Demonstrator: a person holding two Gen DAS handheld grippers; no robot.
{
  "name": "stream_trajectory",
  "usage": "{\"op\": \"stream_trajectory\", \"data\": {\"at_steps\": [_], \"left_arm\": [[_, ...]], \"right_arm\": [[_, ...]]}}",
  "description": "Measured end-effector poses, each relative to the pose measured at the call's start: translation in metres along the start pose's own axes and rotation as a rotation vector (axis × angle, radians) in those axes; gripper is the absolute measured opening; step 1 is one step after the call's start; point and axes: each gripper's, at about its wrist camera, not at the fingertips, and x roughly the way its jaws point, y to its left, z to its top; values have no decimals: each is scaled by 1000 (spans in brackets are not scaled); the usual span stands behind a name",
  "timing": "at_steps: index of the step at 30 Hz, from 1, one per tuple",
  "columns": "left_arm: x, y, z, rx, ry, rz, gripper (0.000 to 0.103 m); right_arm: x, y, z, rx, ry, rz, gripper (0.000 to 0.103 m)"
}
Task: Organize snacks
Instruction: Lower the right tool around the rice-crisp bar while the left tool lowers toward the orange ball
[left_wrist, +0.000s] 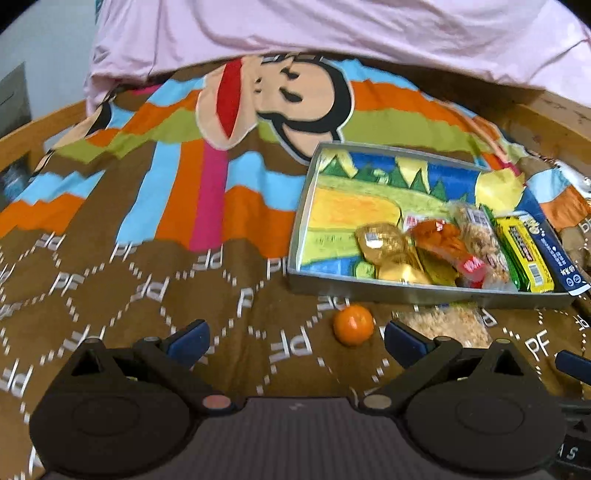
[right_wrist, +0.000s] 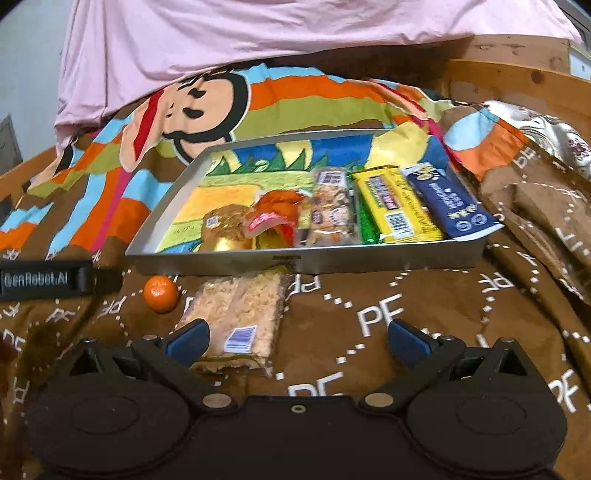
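While both the left gripper (left_wrist: 297, 339) and right gripper (right_wrist: 297, 338) hang wide open and empty, the rice-crisp packet (right_wrist: 236, 317) lies on the bedspread (right_wrist: 388, 295) at lower centre, just below the tray (right_wrist: 369, 263). Its long axis runs toward the tray, barcode end nearest; the right jaws should probably close across its narrow width.

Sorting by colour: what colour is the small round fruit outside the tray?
Orange, clearest in the right wrist view.

you have a bed (right_wrist: 424, 295) under a brown blanket. on it lie a tray (right_wrist: 221, 258) of snacks, an orange (right_wrist: 160, 293) and a rice bar (right_wrist: 240, 314) just beside the tray.
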Motion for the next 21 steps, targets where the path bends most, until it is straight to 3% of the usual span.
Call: {"op": "stream_trajectory", "data": {"at_steps": [4, 10, 21], "left_arm": [[12, 5, 5, 54, -33, -30, 102], [24, 1, 6, 110, -39, -132, 102], [50, -12, -2, 149, -11, -228, 102]], "right_arm": [[3, 12, -2, -39, -25, 25, 102], [17, 30, -5, -120, -40, 26, 102], [33, 29, -9, -76, 19, 90, 102]]}}
